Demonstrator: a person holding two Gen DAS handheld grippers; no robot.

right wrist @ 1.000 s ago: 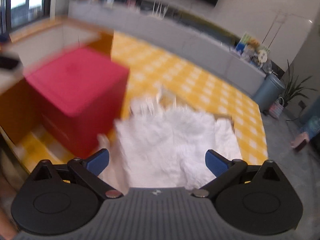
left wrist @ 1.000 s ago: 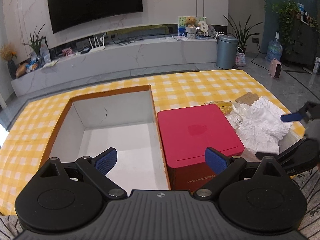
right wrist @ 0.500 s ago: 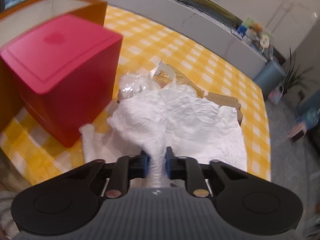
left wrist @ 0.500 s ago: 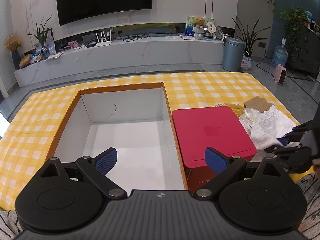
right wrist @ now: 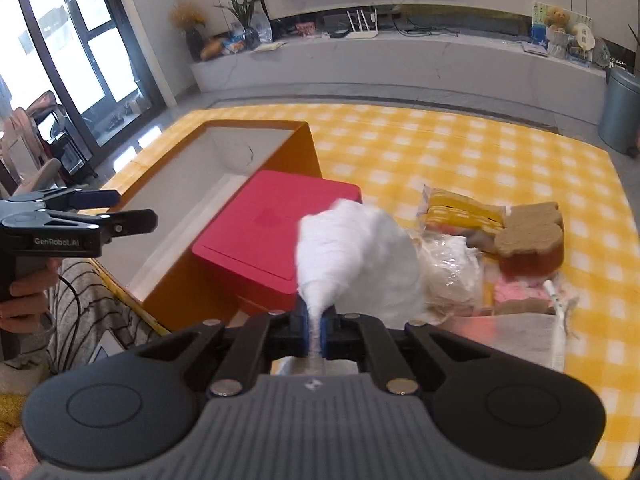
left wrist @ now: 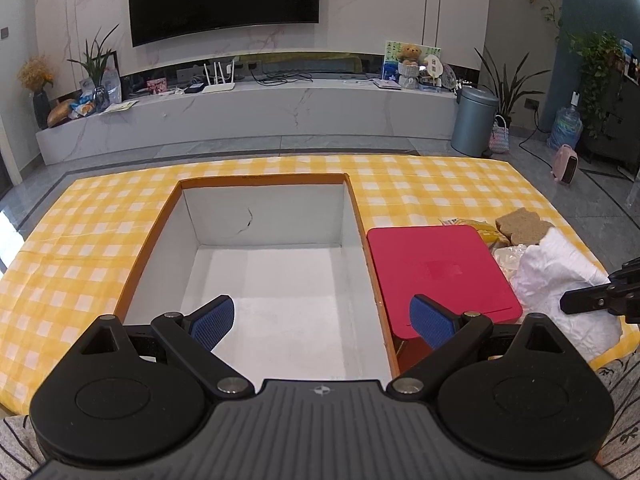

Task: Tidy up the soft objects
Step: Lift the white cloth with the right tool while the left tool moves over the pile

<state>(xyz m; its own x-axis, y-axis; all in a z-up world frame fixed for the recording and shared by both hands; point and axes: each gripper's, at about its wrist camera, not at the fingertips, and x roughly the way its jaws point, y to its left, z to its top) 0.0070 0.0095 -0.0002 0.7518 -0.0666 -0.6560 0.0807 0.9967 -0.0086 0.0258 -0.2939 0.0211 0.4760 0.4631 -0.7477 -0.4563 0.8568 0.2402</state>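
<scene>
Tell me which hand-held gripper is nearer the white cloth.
Right. The right hand-held gripper is shut on the white cloth, pinching a bunched end. The left hand-held gripper is open over the orange box, beyond the red box.

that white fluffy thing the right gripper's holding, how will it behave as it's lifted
Likely floppy: the white cloth bunches to a thin neck inside the shut right gripper. Probably light, since it billows rather than hanging straight. It may drag the plastic bag beside it.
</scene>
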